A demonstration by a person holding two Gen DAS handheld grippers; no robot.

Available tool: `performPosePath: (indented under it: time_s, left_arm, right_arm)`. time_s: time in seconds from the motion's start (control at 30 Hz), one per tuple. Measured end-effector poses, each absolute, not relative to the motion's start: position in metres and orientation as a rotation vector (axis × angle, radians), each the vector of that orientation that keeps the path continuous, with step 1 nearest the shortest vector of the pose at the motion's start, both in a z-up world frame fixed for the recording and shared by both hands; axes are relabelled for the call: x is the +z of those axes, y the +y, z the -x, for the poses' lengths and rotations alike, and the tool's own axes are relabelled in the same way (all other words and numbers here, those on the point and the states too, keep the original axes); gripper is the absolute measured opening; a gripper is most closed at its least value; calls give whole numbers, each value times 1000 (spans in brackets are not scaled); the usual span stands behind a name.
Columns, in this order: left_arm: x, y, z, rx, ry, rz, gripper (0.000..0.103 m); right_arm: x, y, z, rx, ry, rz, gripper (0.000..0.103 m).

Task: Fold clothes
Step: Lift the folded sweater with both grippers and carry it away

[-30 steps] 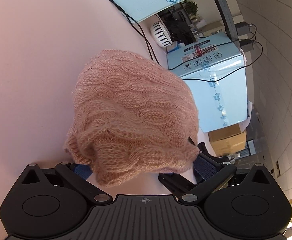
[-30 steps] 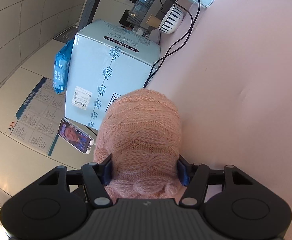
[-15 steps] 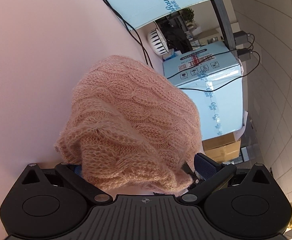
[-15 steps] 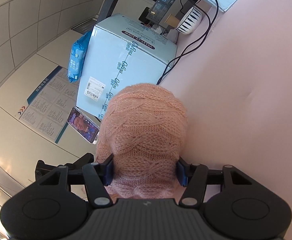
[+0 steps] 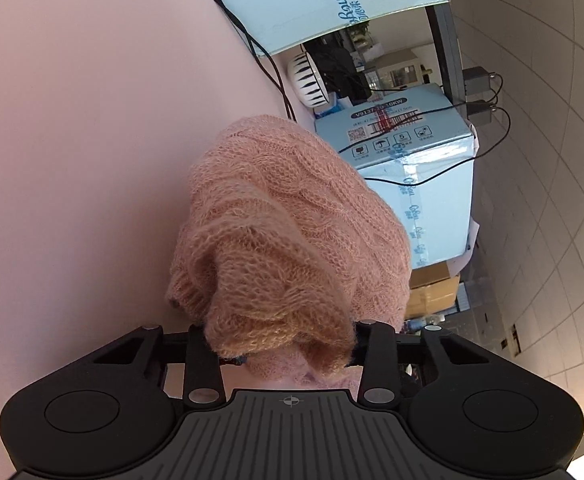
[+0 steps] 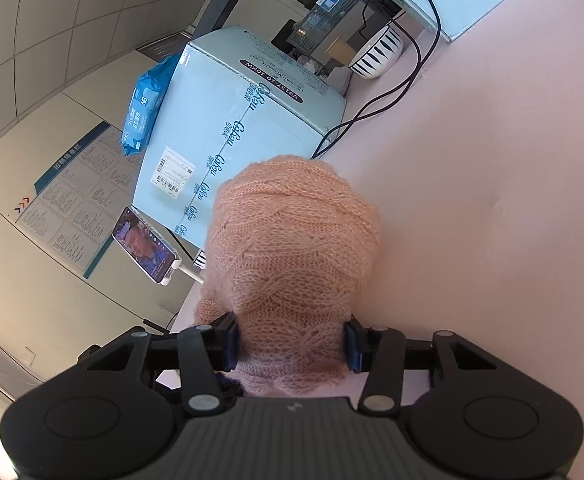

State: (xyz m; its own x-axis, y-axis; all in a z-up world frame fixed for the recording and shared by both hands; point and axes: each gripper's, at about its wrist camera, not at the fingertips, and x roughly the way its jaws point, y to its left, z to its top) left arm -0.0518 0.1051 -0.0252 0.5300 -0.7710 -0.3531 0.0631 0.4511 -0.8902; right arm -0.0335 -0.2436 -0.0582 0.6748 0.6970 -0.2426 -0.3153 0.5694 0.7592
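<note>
Gripping the soft, light, floppy knit sweater (image 5: pixel 292 232) near the table's (image 5: pixel 72 140) edge, I am closing both grippers' (image 5: pixel 284 340) (image 6: pixel 290 344) jaws on bunched hem folds.

The left tongs (image 5: pixel 284 350), spread wide on either side of the pink knit sweater (image 5: pixel 292 232) a second ago, are now closing, with the sweater's near fold bunched between the pads. In the left wrist view that fold sits narrower and piled higher than before. The right tongs (image 6: pixel 292 346) are also closing, squeezing the sweater's near end tighter than a second ago. Beside the sweater, the phone (image 6: pixel 145 245) shows higher and nearer the pale blue box (image 6: pixel 228 132)
</note>
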Motion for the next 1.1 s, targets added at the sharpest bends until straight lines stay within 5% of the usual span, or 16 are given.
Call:
performPosePath:
  time_s: [0.47, 0.9, 1.1]
  left_arm:
    - [16, 121, 76, -516, 713, 828, 19]
    - [75, 247, 172, -209, 477, 805, 19]
    - [58, 306, 195, -17, 501, 868, 20]
  right_arm:
    - [-23, -201, 48, 613, 510, -638, 44]
    - [30, -52, 60, 922, 527, -482, 43]
    - [14, 29, 57, 980, 637, -421, 43]
